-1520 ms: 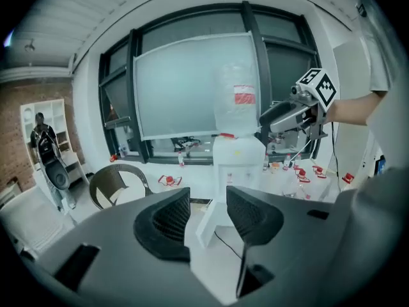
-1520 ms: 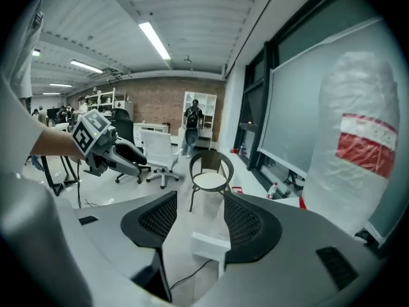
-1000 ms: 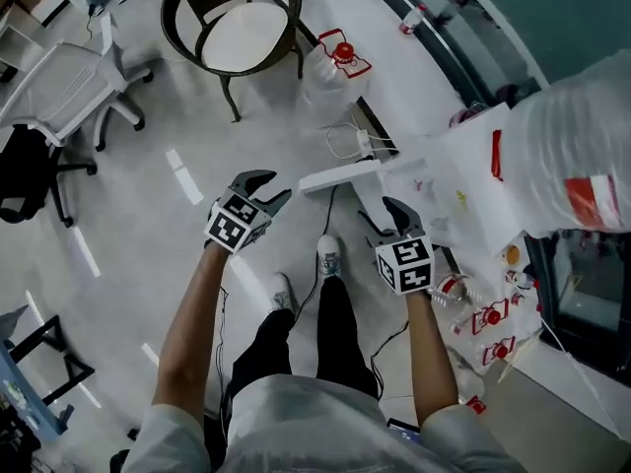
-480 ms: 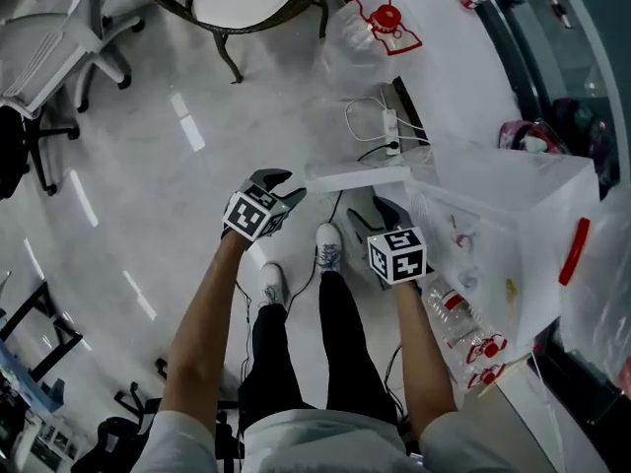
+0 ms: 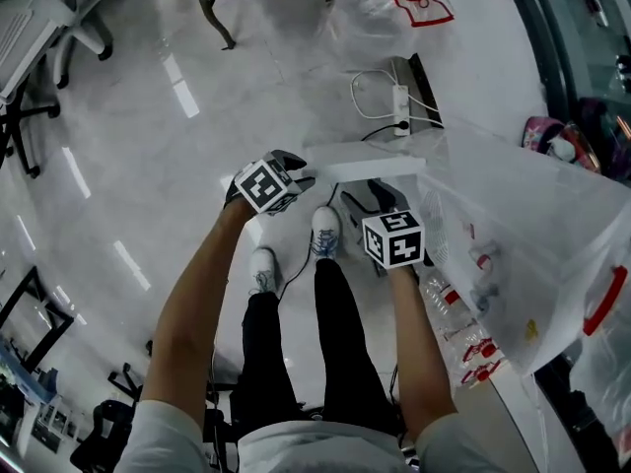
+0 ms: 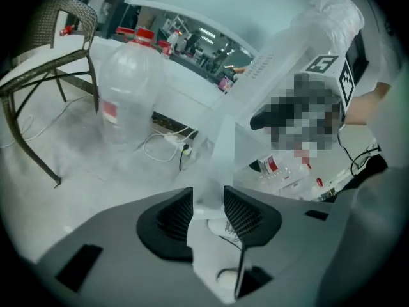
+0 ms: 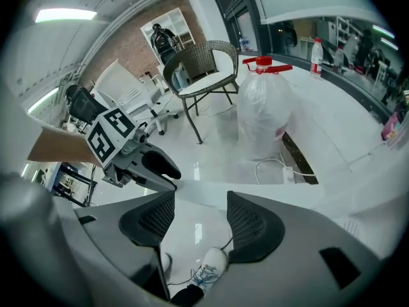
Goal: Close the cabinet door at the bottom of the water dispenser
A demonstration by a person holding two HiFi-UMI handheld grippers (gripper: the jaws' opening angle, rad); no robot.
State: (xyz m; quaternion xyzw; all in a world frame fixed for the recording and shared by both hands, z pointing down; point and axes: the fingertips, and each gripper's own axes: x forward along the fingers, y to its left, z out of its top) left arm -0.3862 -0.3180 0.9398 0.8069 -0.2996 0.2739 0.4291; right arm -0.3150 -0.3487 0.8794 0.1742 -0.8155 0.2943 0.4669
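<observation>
The white cabinet door (image 5: 365, 168) stands swung out from the base of the water dispenser (image 6: 275, 69), seen edge-on from above. My left gripper (image 5: 296, 173) is at the door's free end. In the left gripper view the door's edge (image 6: 220, 146) runs down between the jaws of the left gripper (image 6: 208, 200), which are closing around it; a firm press does not show. My right gripper (image 5: 375, 200) hangs just on my side of the door, near its hinge end. Its jaws stand wide apart with nothing in them, and the door (image 7: 287, 194) runs across beyond the right gripper (image 7: 199, 203).
A big water bottle with a red cap (image 7: 262, 107) and a power strip with cables (image 5: 399, 101) lie beyond the door. A wicker chair (image 7: 204, 69) stands farther off. A clear plastic bag of bottles (image 5: 532, 254) fills the right. The person's shoes (image 5: 325, 230) are below the grippers.
Both grippers have come down and toward the door. The left one has reached the door's free edge and its jaws now straddle it. The head view has dropped closer to the floor.
</observation>
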